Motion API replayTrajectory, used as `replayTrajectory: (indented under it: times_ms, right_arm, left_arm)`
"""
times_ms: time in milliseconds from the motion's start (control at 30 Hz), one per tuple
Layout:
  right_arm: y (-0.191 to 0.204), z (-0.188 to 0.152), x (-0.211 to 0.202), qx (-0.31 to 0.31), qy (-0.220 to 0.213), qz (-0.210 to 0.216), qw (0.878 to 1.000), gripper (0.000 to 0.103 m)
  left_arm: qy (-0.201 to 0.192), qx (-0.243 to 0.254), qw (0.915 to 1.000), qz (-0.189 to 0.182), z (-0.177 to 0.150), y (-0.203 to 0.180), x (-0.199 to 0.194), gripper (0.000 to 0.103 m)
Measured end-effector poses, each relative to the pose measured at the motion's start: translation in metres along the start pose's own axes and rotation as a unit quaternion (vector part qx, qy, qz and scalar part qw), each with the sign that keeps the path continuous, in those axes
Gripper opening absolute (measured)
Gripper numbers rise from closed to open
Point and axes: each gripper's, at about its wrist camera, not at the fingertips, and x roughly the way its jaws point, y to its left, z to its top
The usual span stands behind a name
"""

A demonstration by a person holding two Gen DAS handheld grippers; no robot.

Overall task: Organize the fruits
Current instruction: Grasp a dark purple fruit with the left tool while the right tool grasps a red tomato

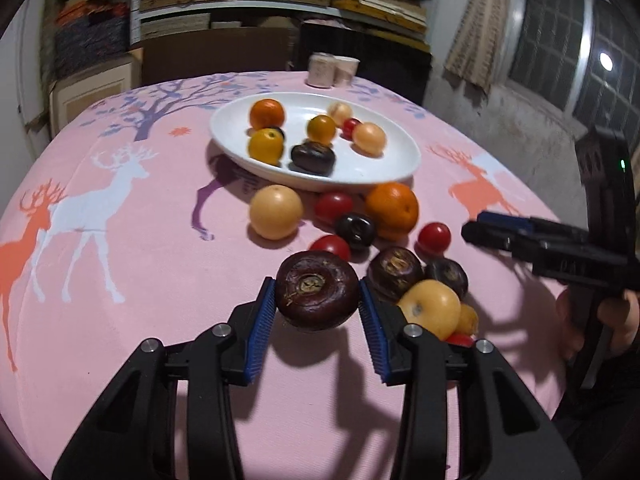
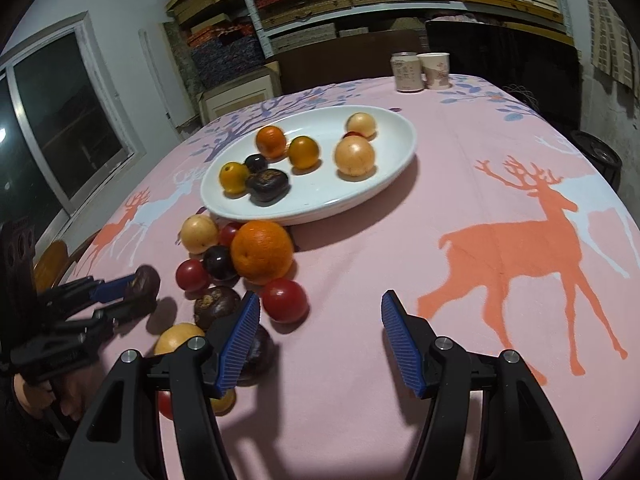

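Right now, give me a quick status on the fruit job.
Left claw shut on dark fruit. Right claw open, holding nothing. White plate partly filled; loose fruit lies between.

Both grippers are matte black plastic with angular, hollowed arms. The left gripper [image 1: 318, 300] and right gripper [image 2: 320, 320] each carry two blue ribbed pads [image 1: 262, 328], fastened behind by round silver screws [image 1: 221, 330]. A small green light [image 1: 622, 165] glows on the right gripper's black body above its fingers.
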Motion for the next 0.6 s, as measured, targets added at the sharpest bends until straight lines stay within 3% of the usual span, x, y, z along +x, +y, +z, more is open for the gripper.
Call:
replayTrajectory:
  times_ms: [67, 133, 333, 367, 400, 600]
  right_arm:
    - [0.01, 0.002, 0.007, -0.021, 0.015, 0.003, 1.0, 0.063]
    - [0.018, 0.003, 0.015, -0.036, 0.024, -0.002, 0.999, 0.056]
    - [0.019, 0.012, 0.03, -0.027, 0.046, 0.003, 0.999, 0.051]
    - [0.019, 0.013, 0.034, -0.024, 0.053, 0.006, 0.998, 0.047]
    - [0.019, 0.013, 0.038, -0.023, 0.061, 0.009, 0.998, 0.028]
    - [0.025, 0.011, 0.04, -0.033, 0.069, 0.001, 0.997, 0.029]
  left_arm:
    - [-0.002, 0.003, 1.0, 0.003, 0.001, -0.002, -0.001, 0.041]
    - [-0.001, 0.011, 0.9999, 0.004, 0.001, -0.005, -0.001, 0.041]
    - [0.001, 0.004, 1.0, 0.002, 0.0, -0.002, -0.001, 0.041]
    - [0.001, 0.005, 1.0, 0.002, 0.0, -0.002, -0.001, 0.041]
    - [0.001, 0.005, 1.0, 0.002, 0.0, -0.002, -0.001, 0.041]
    - [0.0, 0.002, 1.0, 0.002, 0.0, -0.001, -0.001, 0.041]
